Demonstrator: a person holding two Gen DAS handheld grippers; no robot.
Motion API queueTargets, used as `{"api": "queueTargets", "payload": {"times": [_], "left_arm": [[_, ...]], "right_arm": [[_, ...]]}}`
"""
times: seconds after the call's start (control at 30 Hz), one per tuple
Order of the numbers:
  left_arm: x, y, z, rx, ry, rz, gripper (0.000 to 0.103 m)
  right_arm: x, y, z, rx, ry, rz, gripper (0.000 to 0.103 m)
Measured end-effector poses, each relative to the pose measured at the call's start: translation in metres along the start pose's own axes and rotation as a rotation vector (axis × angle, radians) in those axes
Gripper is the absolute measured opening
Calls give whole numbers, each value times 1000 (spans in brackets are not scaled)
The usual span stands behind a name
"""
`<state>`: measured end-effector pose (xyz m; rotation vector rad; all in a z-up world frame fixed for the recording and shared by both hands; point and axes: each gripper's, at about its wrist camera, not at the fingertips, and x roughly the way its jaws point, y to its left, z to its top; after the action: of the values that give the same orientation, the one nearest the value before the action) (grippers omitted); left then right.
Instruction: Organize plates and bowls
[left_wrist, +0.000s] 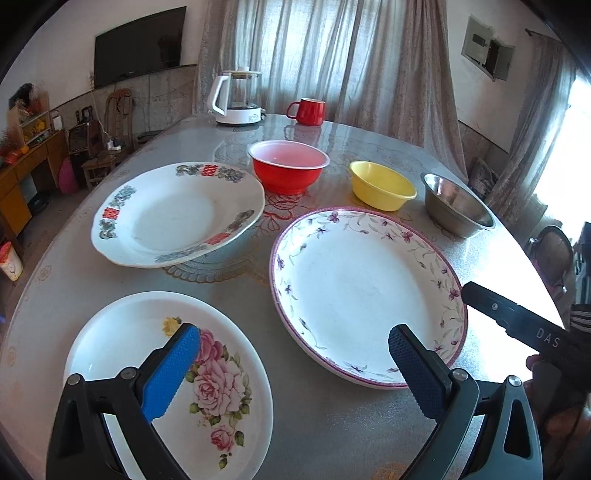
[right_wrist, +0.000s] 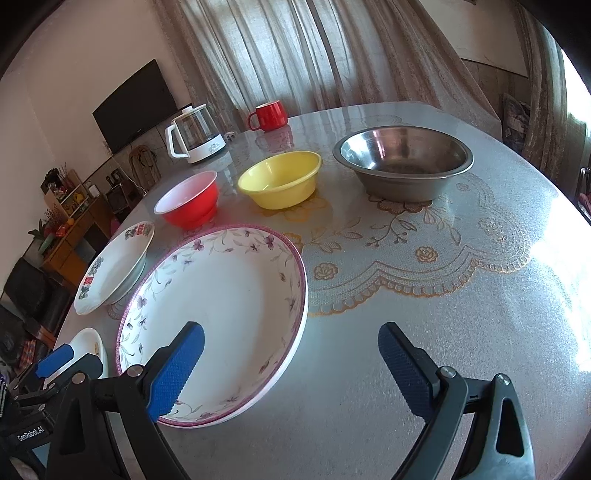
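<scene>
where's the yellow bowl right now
The yellow bowl sits mid-table in both views, between the red bowl on its left and the steel bowl on its right.

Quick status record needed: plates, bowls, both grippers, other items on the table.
plates: rose plate, red-motif plate, purple-rim plate; all separate, unstacked
bowls: red bowl, yellow bowl, steel bowl; in a row, not nested
left gripper: open, holding nothing
right gripper: open, holding nothing
other: kettle, red mug
</scene>
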<state>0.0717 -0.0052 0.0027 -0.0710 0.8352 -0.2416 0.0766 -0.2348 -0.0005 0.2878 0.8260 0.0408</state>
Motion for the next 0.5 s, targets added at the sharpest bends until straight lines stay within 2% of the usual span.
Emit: {"api": "queueTargets", "payload": {"times": [0.1, 0.17, 0.2, 0.27, 0.33, 0.43, 0.5], "left_arm": [[0, 5, 7, -26, -3, -57, 103], [3, 6, 15, -18, 21, -78, 103], [3, 7, 18, -14, 21, -62, 103], [5, 11, 24, -6, 16, -41, 102], [8, 15, 30, -10, 20, -44, 100], [16, 20, 37, -20, 46, -51, 90], [21, 23, 41, -23, 55, -60, 90]], "right_arm": [[5, -4, 2, 13, 24, 27, 89], [8, -8, 3, 27, 38, 39, 73], [9, -10, 4, 37, 43, 44, 68], [13, -14, 5, 56, 61, 48, 49], [17, -17, 5, 68, 79, 50, 44], [21, -19, 6, 68, 88, 51, 44], [22, -18, 7, 62, 88, 55, 44]]}}
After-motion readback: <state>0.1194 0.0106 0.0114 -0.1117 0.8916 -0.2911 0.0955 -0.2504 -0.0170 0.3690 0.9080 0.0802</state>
